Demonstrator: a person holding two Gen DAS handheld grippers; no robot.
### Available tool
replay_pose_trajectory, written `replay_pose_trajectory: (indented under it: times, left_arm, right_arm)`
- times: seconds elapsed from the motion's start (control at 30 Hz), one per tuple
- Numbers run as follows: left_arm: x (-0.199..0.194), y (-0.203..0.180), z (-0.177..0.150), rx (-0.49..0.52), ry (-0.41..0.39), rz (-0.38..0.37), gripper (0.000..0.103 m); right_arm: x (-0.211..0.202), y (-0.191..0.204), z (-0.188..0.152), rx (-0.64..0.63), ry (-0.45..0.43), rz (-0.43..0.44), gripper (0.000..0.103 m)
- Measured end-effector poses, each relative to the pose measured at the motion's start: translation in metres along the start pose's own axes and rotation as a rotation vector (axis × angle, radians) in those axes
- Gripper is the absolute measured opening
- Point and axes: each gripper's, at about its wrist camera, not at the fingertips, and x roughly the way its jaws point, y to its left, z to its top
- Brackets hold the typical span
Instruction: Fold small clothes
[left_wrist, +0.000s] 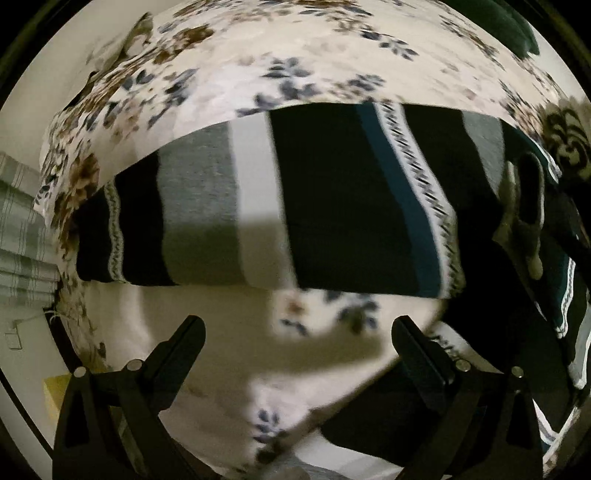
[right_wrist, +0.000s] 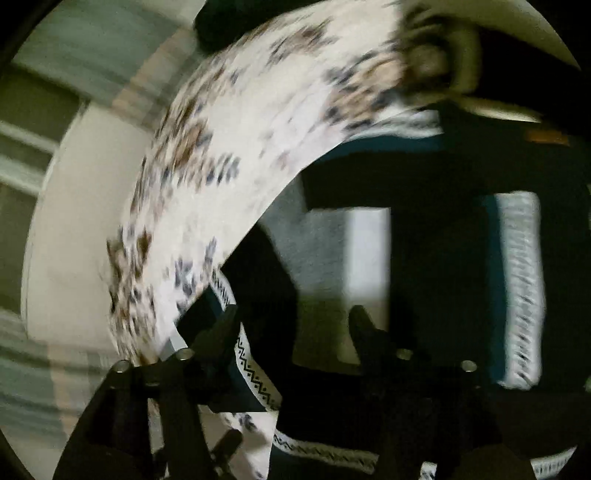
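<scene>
The striped garment (left_wrist: 280, 192) lay folded on the floral bedsheet (left_wrist: 258, 55), its long axis running crosswise just ahead of the left gripper (left_wrist: 295, 332), whose jaws gaped wide with nothing between them. The right gripper (right_wrist: 295, 325) sat closer, right over the cloth; its jaws looked spread too, though the blur hid any pinch

A big white bedsheet with brown and blue flowers (left_wrist: 229, 92) covers the bed. At the left hang pale green and white striped curtains (left_wrist: 20, 236). A plain cream wall (right_wrist: 70, 221) is behind. The light is dim, with dark shadows.
</scene>
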Motion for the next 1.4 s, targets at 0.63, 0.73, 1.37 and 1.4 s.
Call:
replay_pose_trajectory:
  times: [0.63, 0.73, 1.37, 1.4]
  left_arm:
    - [0.073, 0.281, -0.022, -1.071, -0.004, -0.422, 0.102]
    - [0.072, 0.272, -0.043, -1.192, -0.009, -0.557, 0.101]
    - [0.079, 0.249, -0.026, -1.331, -0.219, -0.595, 0.028]
    - [0.078, 0.249, -0.027, -1.328, -0.217, -0.585, 0.021]
  right_arm:
    - [-0.002, -0.013, -0.022, 0.080, 0.026, -0.239, 0.066]
    - [0.007, -0.005, -0.028, 0.083, 0.044, -0.247, 0.066]
    - [0.038, 0.031, -0.025, 0.000, 0.041, -0.258, 0.066]
    - [0.037, 0.029, -0.024, 0.002, 0.039, -0.261, 0.066]
